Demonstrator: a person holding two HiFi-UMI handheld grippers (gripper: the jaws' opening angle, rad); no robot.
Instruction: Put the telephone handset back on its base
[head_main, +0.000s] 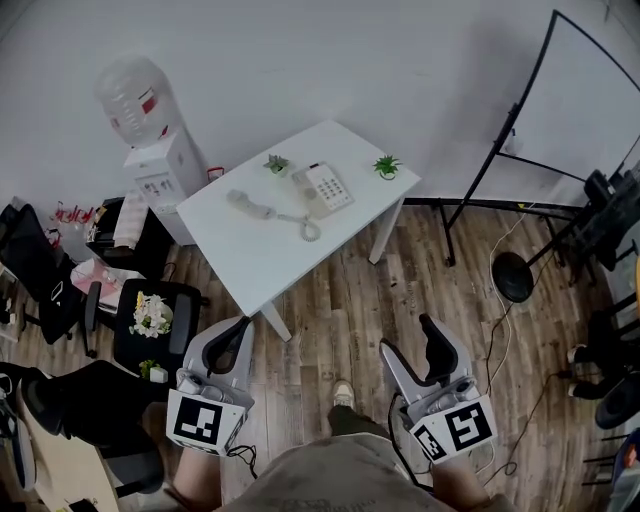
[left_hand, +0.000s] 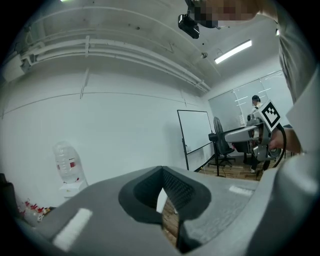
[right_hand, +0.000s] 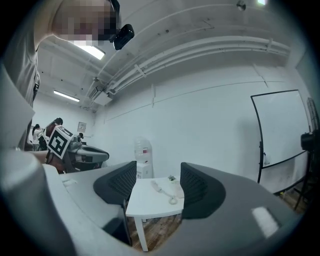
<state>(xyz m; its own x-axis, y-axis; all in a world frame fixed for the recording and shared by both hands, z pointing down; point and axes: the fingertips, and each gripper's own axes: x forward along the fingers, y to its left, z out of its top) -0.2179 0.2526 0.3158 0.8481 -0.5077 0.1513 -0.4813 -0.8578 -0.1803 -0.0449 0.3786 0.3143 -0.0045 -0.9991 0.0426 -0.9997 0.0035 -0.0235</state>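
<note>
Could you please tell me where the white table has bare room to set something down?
The near half of the table, in front of the handset and cord, is bare. The far edge is crowded: base between two plants.

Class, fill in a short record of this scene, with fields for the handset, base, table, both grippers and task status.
handset: lying on the table, off the base, to its left in the head view
base: on the table, no handset on it
table: white, also holds two plants
left gripper: shut, empty, short of the table
right gripper: open, empty, short of the table
task status: not yet begun
</note>
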